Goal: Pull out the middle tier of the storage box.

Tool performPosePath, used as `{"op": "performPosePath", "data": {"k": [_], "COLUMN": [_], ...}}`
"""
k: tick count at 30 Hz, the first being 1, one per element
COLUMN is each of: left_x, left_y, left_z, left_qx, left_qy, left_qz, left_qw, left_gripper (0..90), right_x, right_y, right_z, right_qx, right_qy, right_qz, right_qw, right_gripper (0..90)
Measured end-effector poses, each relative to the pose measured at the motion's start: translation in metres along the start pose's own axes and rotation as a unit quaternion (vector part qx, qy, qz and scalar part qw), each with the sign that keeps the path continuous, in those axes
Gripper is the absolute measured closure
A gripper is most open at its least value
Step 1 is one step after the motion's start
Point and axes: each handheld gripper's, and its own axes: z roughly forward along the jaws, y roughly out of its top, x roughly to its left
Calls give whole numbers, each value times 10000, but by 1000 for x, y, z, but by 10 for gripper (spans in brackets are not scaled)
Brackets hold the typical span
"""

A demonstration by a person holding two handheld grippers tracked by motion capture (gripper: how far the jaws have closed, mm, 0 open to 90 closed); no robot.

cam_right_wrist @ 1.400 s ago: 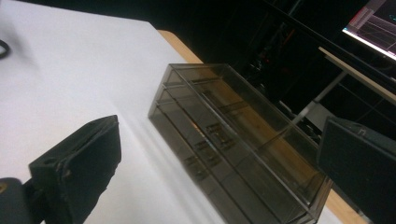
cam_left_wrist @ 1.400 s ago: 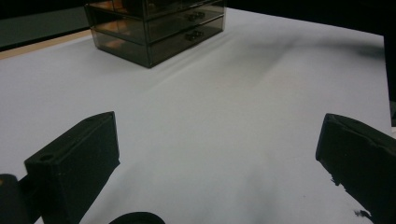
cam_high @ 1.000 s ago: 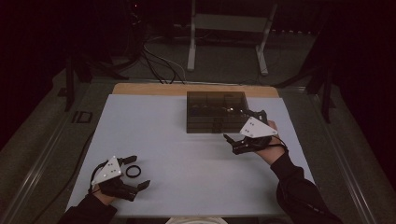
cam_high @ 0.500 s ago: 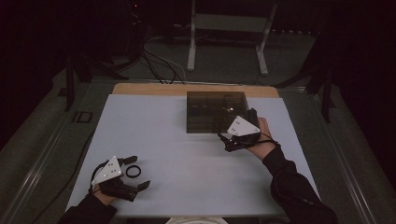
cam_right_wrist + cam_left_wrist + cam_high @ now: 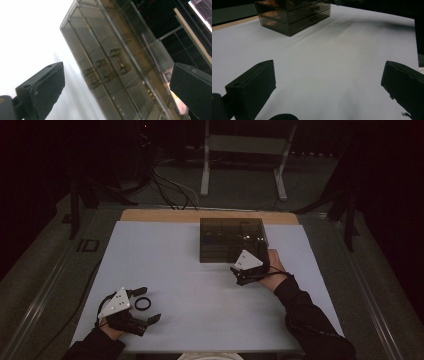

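Observation:
A smoky transparent drawer box (image 5: pixel 231 239) stands at the back middle of the white table (image 5: pixel 190 270). My right gripper (image 5: pixel 238 274) hovers just before the box's front right corner, rolled on its side, open and holding nothing. In the right gripper view the box (image 5: pixel 112 62) appears tilted, with three drawer handles between my wide jaws (image 5: pixel 117 66). A small black ring (image 5: pixel 142 303) lies flat near the front left. My left gripper (image 5: pixel 150 304) rests open, with the ring between its fingers and untouched. In the left gripper view, the ring's edge (image 5: pixel 283 116) peeks up at the bottom.
The drawer box (image 5: pixel 292 13) is far off across bare white table in the left gripper view. A wooden strip (image 5: pixel 150 215) runs along the table's back edge. Beyond it stand a metal frame (image 5: pixel 240 150) and floor cables (image 5: pixel 165 185).
My right gripper has drifted left along the box's front, a little closer to it. The left gripper and the ring have stayed put.

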Motion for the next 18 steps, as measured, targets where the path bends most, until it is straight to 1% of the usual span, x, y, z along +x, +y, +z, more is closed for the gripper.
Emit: {"op": "performPosePath", "data": {"k": [1, 3, 5, 6, 8, 9, 11, 15, 16, 18], "left_x": [0, 0, 0, 0, 0, 0, 0, 0, 0, 0], "left_y": [0, 0, 0, 0, 0, 0, 0, 1, 0, 0], "left_z": [0, 0, 0, 0, 0, 0, 0, 0, 0, 0], "left_qx": [-2, -7, 17, 24, 6, -8, 17, -8, 8, 18], "left_qy": [-2, -1, -1, 3, 4, -1, -2, 3, -4, -8], "left_qz": [-1, 6, 22, 24, 15, 16, 17, 17, 20, 16], "left_qw": [10000, 10000, 10000, 10000, 10000, 10000, 10000, 10000, 10000, 10000], "left_gripper": [10, 10, 10, 10, 10, 10, 10, 10, 10, 10], "right_x": [1, 5, 9, 11, 15, 16, 20, 26, 27, 30], "right_y": [0, -1, 0, 0, 0, -1, 0, 0, 0, -1], "right_z": [2, 4, 6, 8, 10, 11, 14, 19, 20, 22], "right_qx": [45, 158, 253, 286, 371, 384, 468, 664, 709, 728], "right_qy": [2, -75, -123, -153, -191, -231, -263, -461, -466, -564], "right_qz": [-14, -85, -225, -304, -457, -553, -667, -934, -977, -1075], "right_qw": [10000, 9998, 9994, 9990, 9981, 9975, 9963, 9923, 9916, 9899], "right_gripper": [0, 0, 7, 31, 31, 31, 33, 53, 54, 66]}}
